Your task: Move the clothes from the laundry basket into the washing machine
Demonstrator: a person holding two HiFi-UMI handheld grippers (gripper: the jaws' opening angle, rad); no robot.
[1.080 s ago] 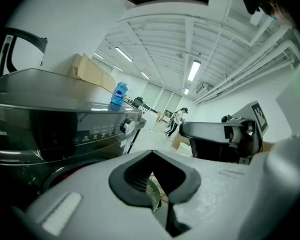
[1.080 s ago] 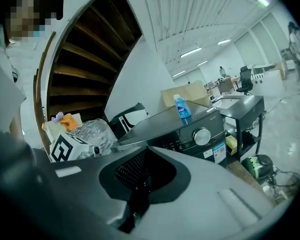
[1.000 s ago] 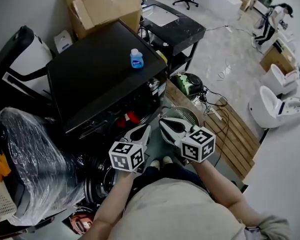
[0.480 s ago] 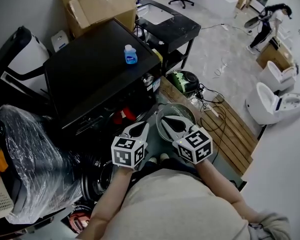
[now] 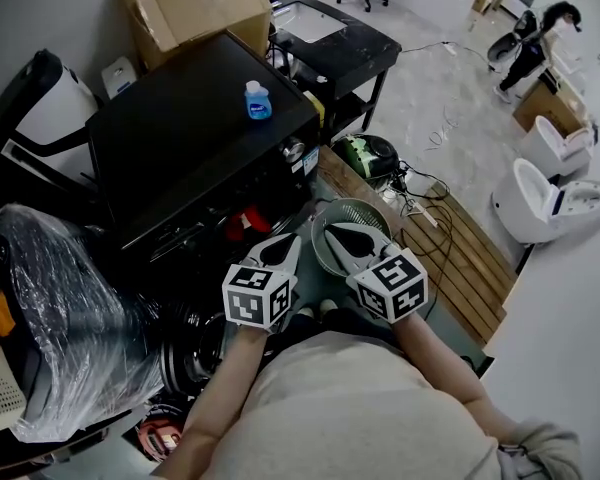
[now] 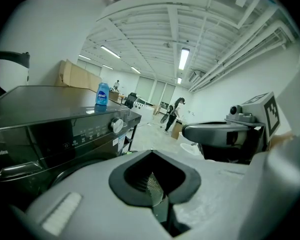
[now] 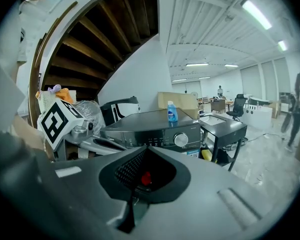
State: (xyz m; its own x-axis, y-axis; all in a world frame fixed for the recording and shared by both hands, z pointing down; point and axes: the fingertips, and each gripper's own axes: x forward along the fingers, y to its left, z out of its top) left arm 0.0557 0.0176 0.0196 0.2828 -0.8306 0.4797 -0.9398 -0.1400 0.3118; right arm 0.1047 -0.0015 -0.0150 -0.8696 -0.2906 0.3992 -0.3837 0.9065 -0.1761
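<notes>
At left, a black washing machine (image 5: 195, 138), with something red (image 5: 248, 223), apparently cloth, at its door. Left gripper (image 5: 288, 244) pressed together, empty, before the machine's front. Right gripper (image 5: 334, 233) likewise closed on nothing, over the round laundry basket (image 5: 355, 208). Probably between loads. Next: reach into the basket, open, pinch a garment.

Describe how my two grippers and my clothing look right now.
The left gripper and right gripper match: white tapered jaws with dark ridged inner pads. Each carries a white cube printed with black square markers. No cables show. The person wears a beige top.
</notes>
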